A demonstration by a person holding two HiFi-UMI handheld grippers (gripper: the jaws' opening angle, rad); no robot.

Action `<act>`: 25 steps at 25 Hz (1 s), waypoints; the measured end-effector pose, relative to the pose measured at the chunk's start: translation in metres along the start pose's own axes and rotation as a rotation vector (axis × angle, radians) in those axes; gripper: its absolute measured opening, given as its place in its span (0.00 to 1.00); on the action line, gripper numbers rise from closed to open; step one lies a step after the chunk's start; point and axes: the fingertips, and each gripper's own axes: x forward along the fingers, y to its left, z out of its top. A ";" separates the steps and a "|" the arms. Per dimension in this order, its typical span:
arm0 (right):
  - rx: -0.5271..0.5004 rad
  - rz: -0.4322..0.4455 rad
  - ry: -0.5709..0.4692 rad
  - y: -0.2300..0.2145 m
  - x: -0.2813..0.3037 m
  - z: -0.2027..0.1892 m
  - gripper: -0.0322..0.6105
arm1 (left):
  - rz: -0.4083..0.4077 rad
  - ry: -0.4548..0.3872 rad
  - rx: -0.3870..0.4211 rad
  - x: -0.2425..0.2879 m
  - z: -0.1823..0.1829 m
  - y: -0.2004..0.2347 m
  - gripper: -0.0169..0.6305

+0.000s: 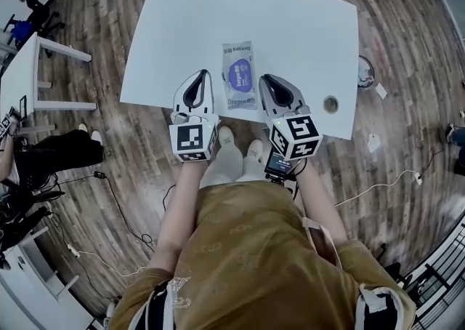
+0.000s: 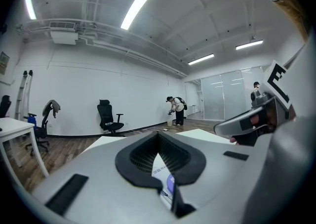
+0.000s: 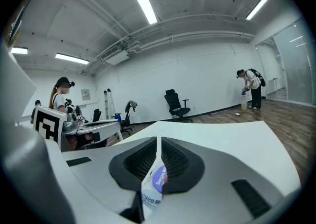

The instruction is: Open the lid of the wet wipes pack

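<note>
White table (image 1: 305, 16) carries the pack (image 1: 239, 74). Left gripper (image 1: 201, 78) sits at its 9 o'clock, right gripper (image 1: 269, 80) at 3 o'clock, both with jaws together, holding nothing.

Counter (image 1: 305, 23): a white top with rounded corners, standing on a wood-plank floor (image 1: 407, 45).
Shape: wider than it is deep; in the head view the far edge bows slightly and the near edge runs just ahead of the person's feet.
Wet wipes pack (image 1: 239, 74): lies flat on the counter, about midway across its width and close to the near edge, with its long side running away from the person.
Pack face: a pale wrapper, with a purple oval patch facing up and print at both ends.
Round hole (image 1: 330, 104): a dark circular opening in the top near the near right corner, well apart from the pack.
</note>
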 end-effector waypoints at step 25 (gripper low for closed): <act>0.118 0.025 0.334 -0.019 0.069 -0.103 0.18 | -0.087 0.197 -0.036 0.036 -0.099 -0.025 0.03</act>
